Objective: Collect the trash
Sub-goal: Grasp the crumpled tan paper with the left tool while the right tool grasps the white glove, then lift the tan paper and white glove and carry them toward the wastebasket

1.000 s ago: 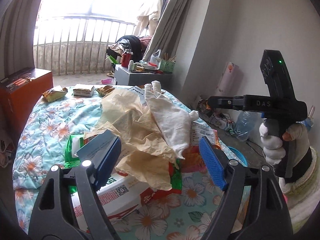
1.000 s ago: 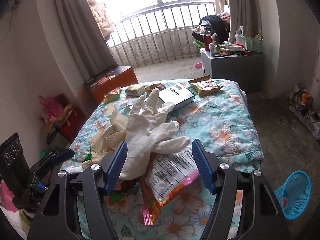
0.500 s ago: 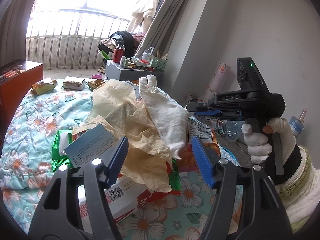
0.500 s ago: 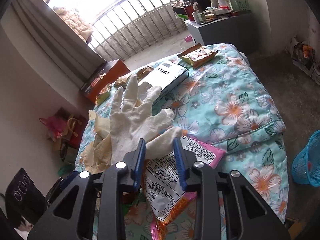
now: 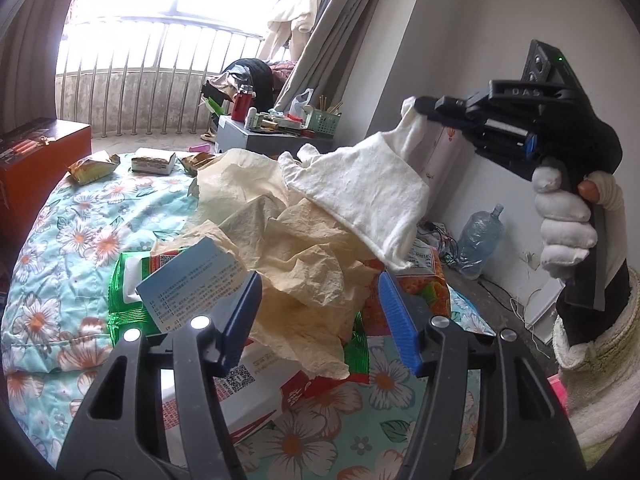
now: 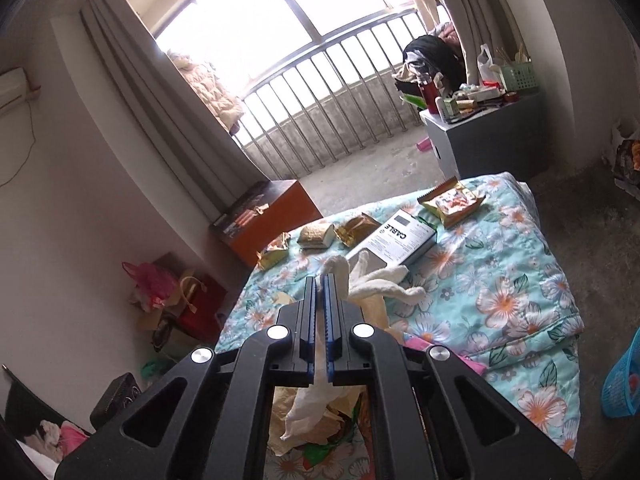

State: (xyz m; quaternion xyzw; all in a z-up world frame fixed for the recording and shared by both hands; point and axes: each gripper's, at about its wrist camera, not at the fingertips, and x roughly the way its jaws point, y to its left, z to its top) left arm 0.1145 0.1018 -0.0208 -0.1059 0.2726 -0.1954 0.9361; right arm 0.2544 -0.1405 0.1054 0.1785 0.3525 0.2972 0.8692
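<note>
Right claw [image 6: 321, 280] just closed, now clamped on white cloth glove [image 5: 360, 184], lifted off crumpled beige paper [image 5: 296, 256] on floral bed [image 5: 72, 216]; left claw [image 5: 320, 312] apart, empty. Glove ready for binning.

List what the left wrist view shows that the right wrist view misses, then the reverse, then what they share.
Only the left wrist view: the gloved hand gripping the right gripper's handle, the open left gripper around crumpled beige paper, and a clear plastic bottle on the floor.

Only the right wrist view: the blue basket on the floor and the CABLE box.

Both: the right gripper, whose jaws have just closed, shut on the white glove, lifted above the floral bedspread.
</note>
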